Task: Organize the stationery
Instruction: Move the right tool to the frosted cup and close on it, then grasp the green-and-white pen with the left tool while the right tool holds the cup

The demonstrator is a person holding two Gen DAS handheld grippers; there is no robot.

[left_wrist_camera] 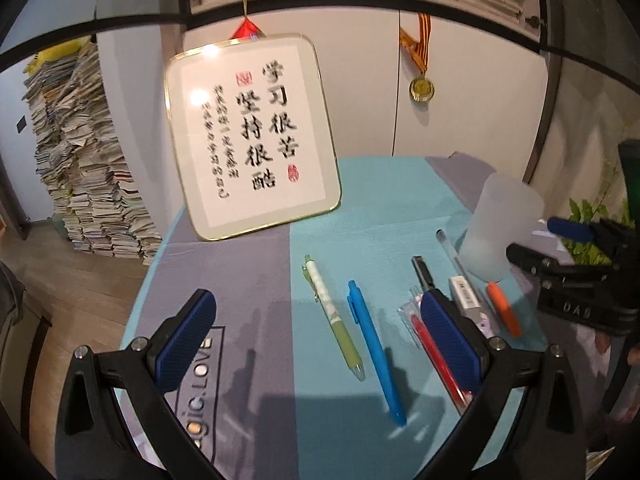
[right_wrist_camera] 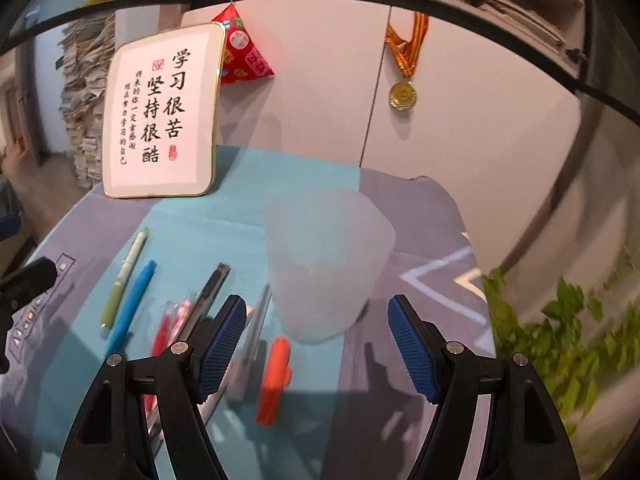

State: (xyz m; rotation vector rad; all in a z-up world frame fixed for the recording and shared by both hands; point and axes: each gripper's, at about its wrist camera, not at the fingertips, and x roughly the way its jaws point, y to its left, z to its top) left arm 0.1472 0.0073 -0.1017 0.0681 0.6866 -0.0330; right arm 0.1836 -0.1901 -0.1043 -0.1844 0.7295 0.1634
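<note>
Both grippers hang over the table with jaws spread wide and nothing between them: the left gripper (left_wrist_camera: 320, 340) above the pens, the right gripper (right_wrist_camera: 316, 344) facing the frosted cup (right_wrist_camera: 326, 264). The cup stands upright on the tablecloth (left_wrist_camera: 224, 276), toward the right of the spread, and looks like thin, light plastic, so it would likely tip or skid if nudged on the cloth; a hold across its sides near the middle seems safest, squeezed gently since the wall may flex. Left of it lie the loose things, roughly side by side: a green pen (left_wrist_camera: 334, 316), a blue pen (left_wrist_camera: 376, 352), a red pen (left_wrist_camera: 438, 360) in what seems a clear sleeve, a black pen (left_wrist_camera: 424, 272), a clear pen (left_wrist_camera: 452, 256) whose tip runs up just beside the cup, a white eraser (left_wrist_camera: 464, 292) and an orange marker (right_wrist_camera: 274, 380). These are light, stiff and smooth, apt to roll or slip, so I'd take each across the barrel near its middle. The left gripper's right finger (left_wrist_camera: 452, 344) covers part of the red pen and the eraser, so what lies under it is unclear, and I can't tell whether those pieces touch. The right view is blurred, leaving the items by the cup's foot hard to sort out. Whether the cup already holds anything can't be read through its cloudy wall. A framed calligraphy board (left_wrist_camera: 252, 136) leans at the back.
</note>
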